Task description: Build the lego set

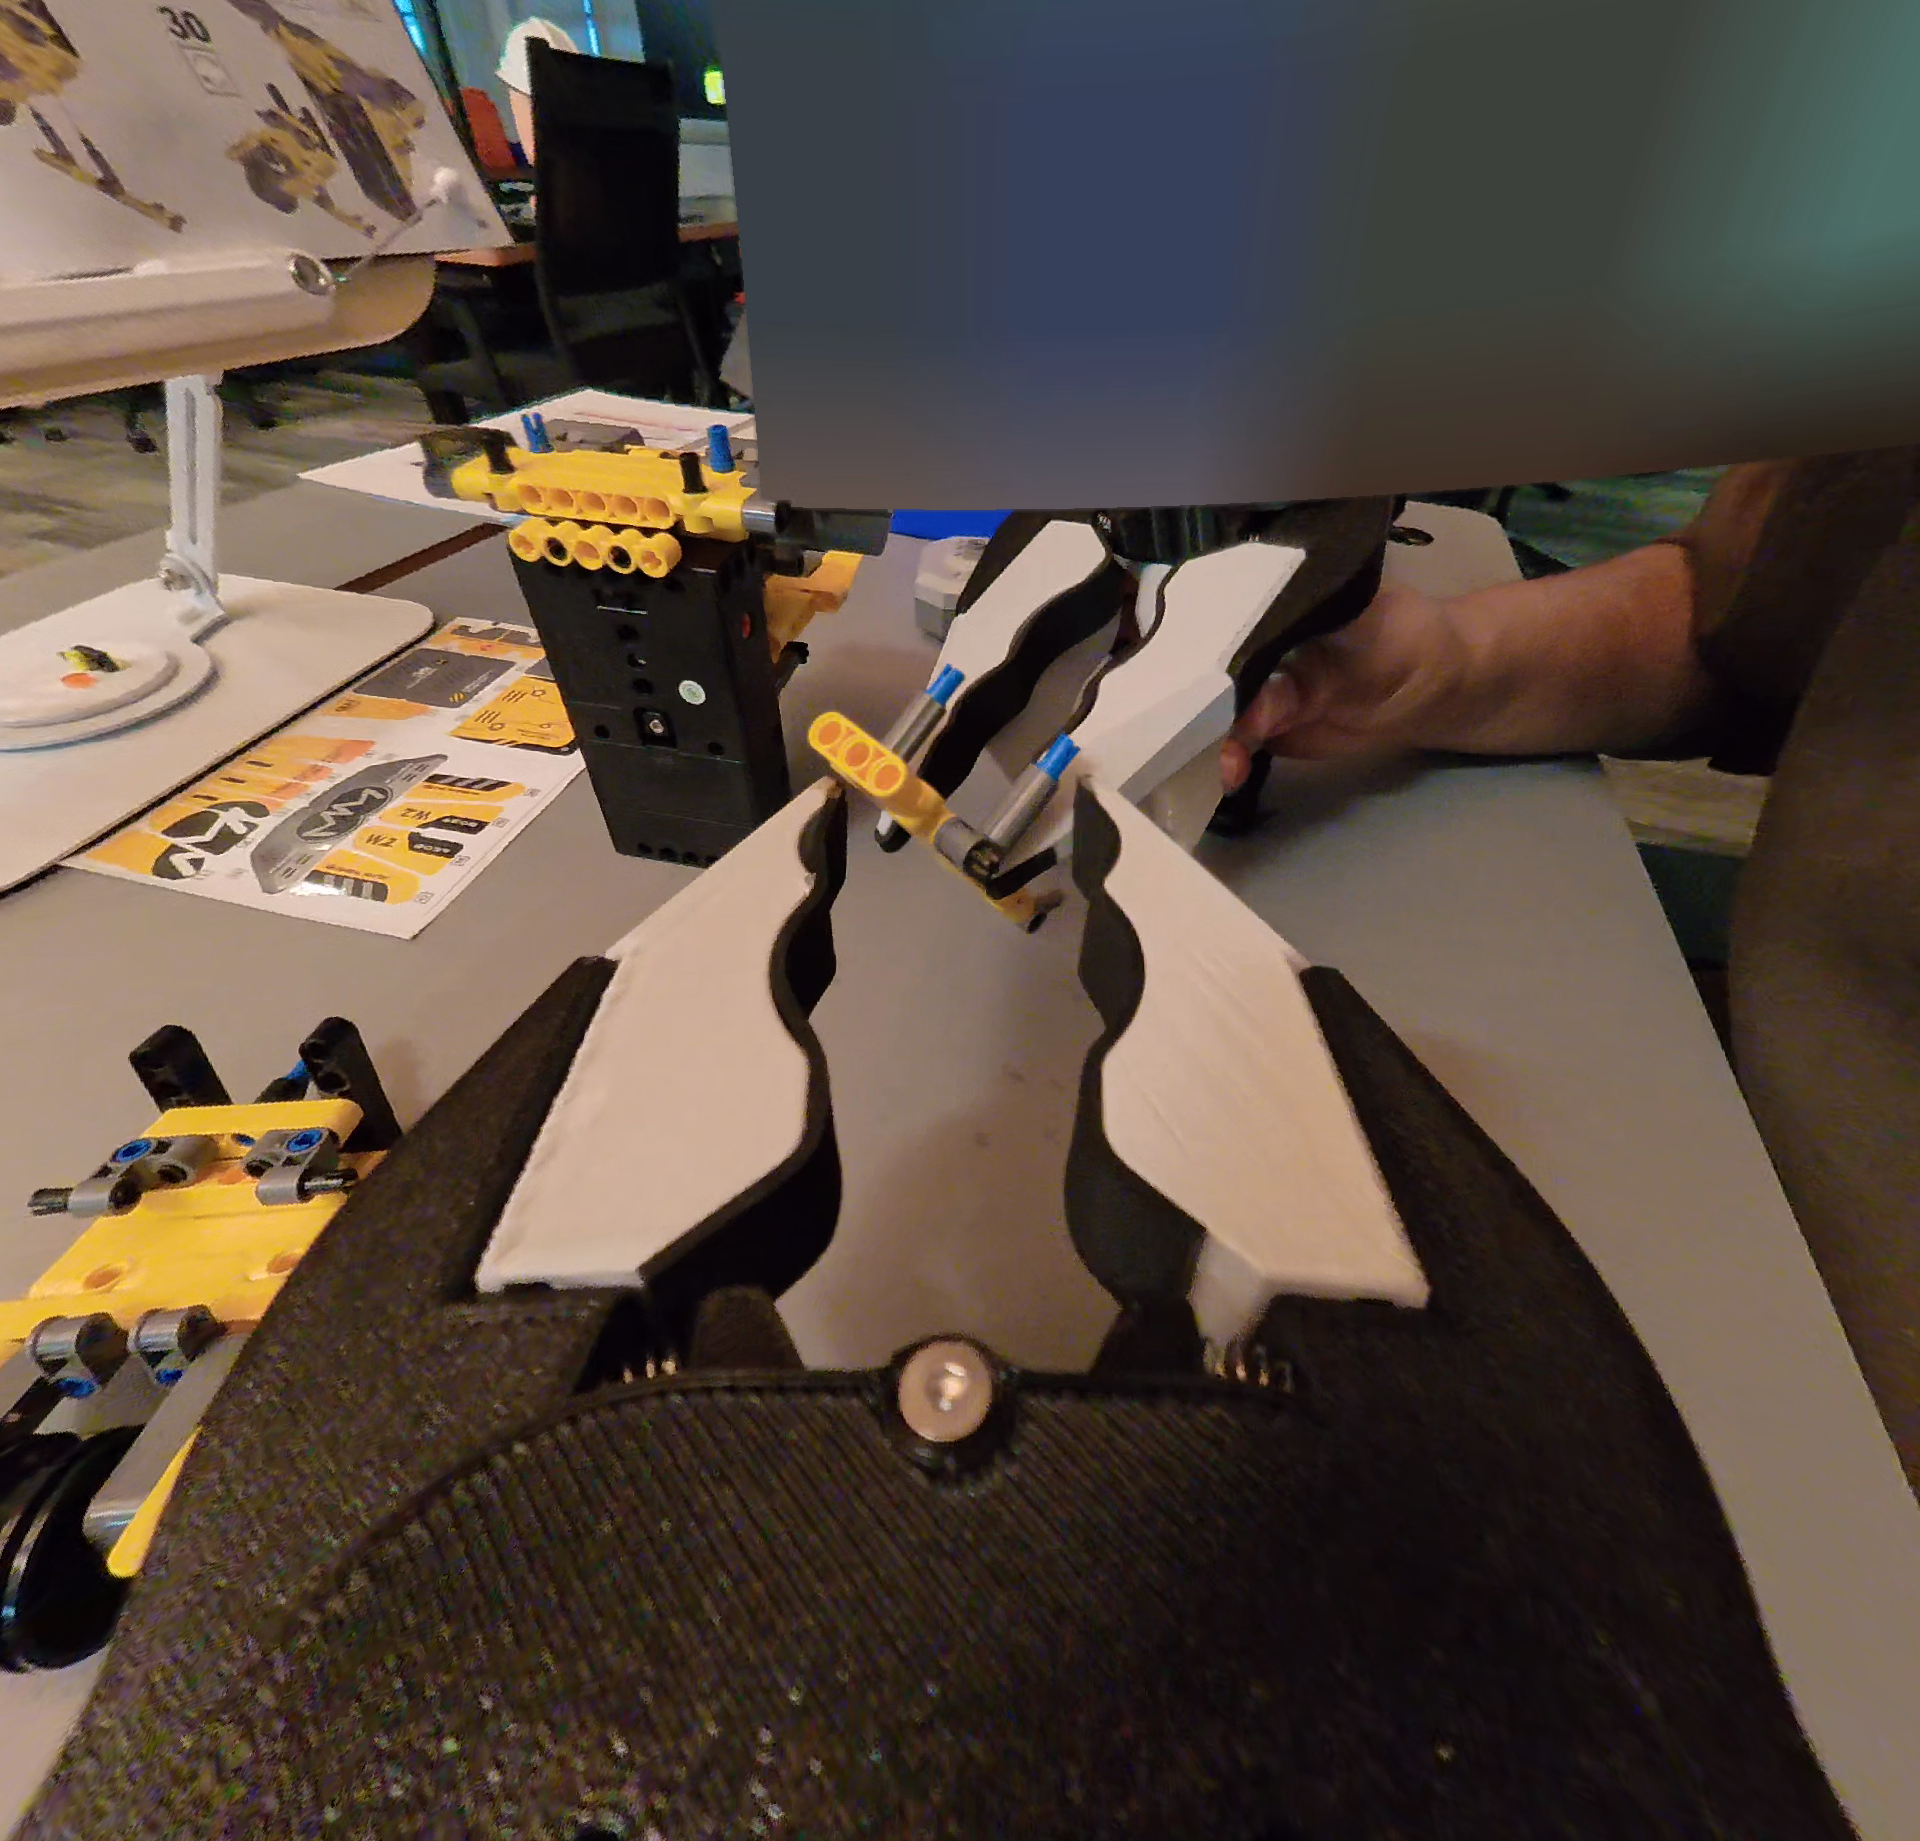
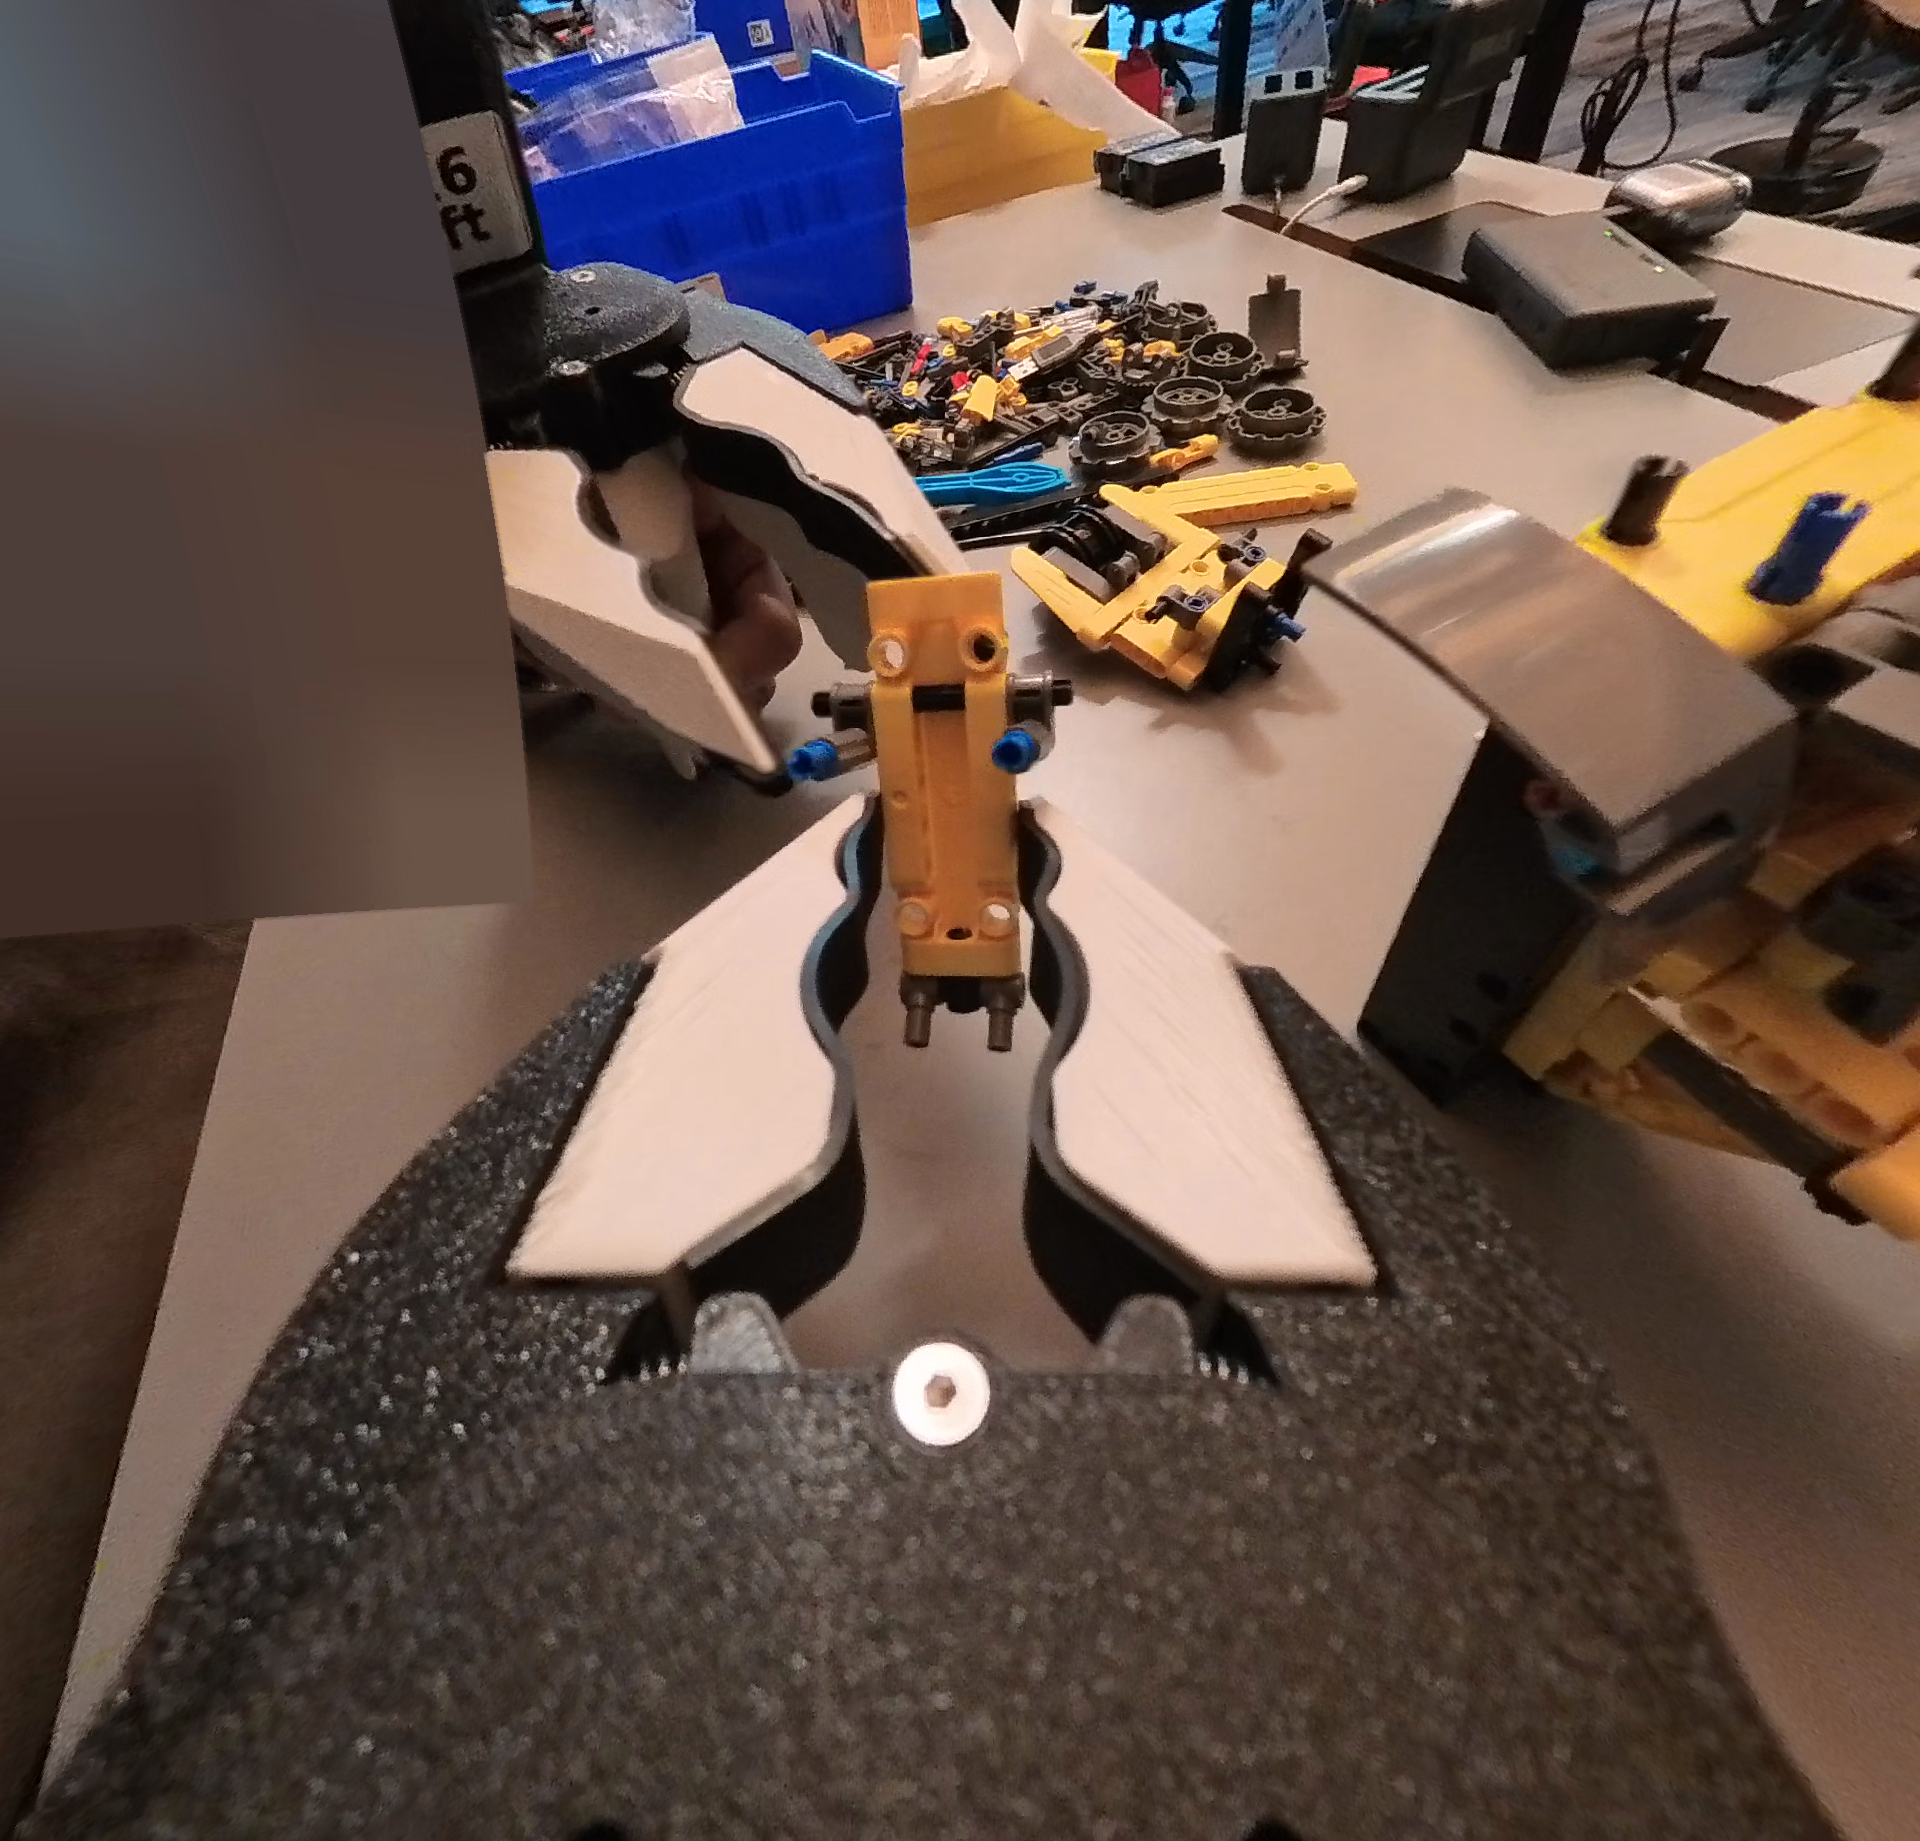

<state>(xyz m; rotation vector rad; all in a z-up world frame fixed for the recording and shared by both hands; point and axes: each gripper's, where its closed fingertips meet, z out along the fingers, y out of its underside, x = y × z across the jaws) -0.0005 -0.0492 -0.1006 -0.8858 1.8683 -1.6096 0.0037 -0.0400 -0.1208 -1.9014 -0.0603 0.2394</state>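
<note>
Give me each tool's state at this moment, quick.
Left tool: open, holding nothing, tips near the yellow brick assembly.
Right tool: shut on the yellow brick assembly, held above the grey table.

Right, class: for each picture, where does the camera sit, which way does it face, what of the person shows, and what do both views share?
Left wrist view: on the left gripper, looking along its open fingers across the table at the right gripper holding a yellow part; the right hand shows.
Right wrist view: on the right gripper, looking past the yellow part towards the left gripper and a parts pile; some of the left hand shows.
Shared: both grippers, the yellow part, the table.
</note>
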